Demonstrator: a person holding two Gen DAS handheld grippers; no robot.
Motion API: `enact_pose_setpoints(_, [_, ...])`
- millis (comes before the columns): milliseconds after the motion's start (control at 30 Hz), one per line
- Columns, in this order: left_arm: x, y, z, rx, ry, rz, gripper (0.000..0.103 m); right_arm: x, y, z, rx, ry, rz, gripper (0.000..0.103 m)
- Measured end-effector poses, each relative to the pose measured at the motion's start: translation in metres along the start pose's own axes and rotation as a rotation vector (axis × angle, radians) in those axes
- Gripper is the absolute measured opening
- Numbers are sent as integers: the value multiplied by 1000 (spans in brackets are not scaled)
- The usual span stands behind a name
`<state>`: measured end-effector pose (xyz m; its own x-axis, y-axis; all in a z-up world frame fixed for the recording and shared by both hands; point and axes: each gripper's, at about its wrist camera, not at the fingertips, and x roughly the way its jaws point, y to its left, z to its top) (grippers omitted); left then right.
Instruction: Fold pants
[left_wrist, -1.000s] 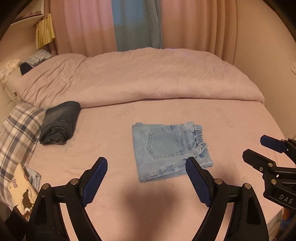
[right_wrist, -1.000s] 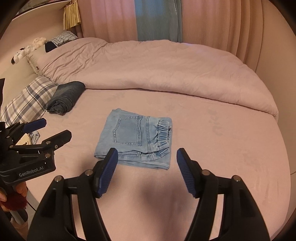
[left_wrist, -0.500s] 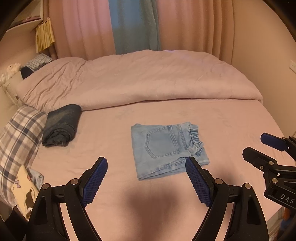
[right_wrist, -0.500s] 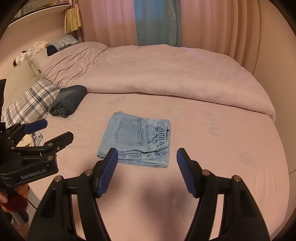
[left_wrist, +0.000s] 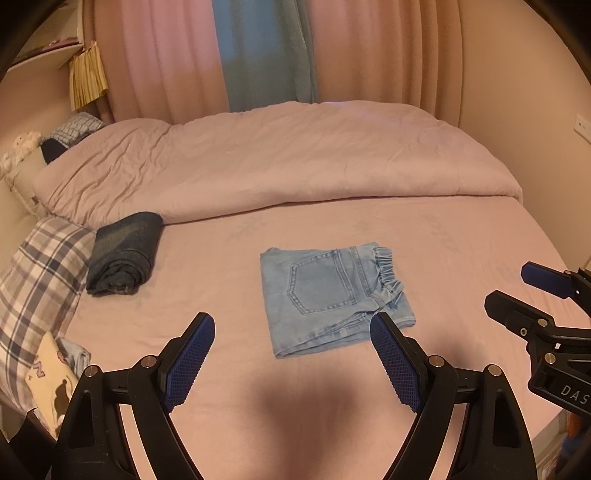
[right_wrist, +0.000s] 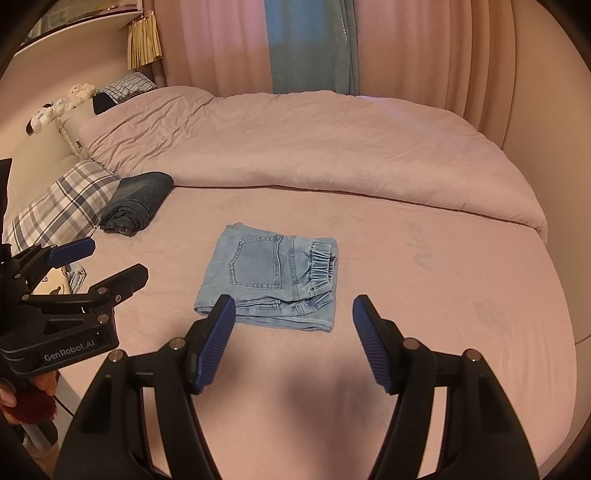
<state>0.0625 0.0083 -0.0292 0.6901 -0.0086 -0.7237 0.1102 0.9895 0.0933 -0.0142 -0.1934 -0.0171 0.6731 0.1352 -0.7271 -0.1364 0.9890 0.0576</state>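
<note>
On the pink bed (left_wrist: 461, 236), light-blue pants (left_wrist: 334, 295) lie folded at frame centre, while the left gripper (left_wrist: 291, 354) and right gripper (right_wrist: 291, 339) hover above, both released and empty.

Both wrist cameras look forward and down along their own tool's fingers, from above the bed's (left_wrist: 461, 236) near edge toward the curtains (right_wrist: 236, 44). They share the folded pants (left_wrist: 332, 291) mid-bed, and each catches the other tool at its frame edge.
</note>
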Motion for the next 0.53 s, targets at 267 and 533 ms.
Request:
enact_pose_setpoints(267, [-1, -2, 0, 3, 2, -4, 86, 1, -1, 1, -2, 0, 5, 66])
enact_pose_setpoints(533, [-1, -2, -1, -1, 6, -5, 86, -1, 0, 1, 1, 0, 2, 66])
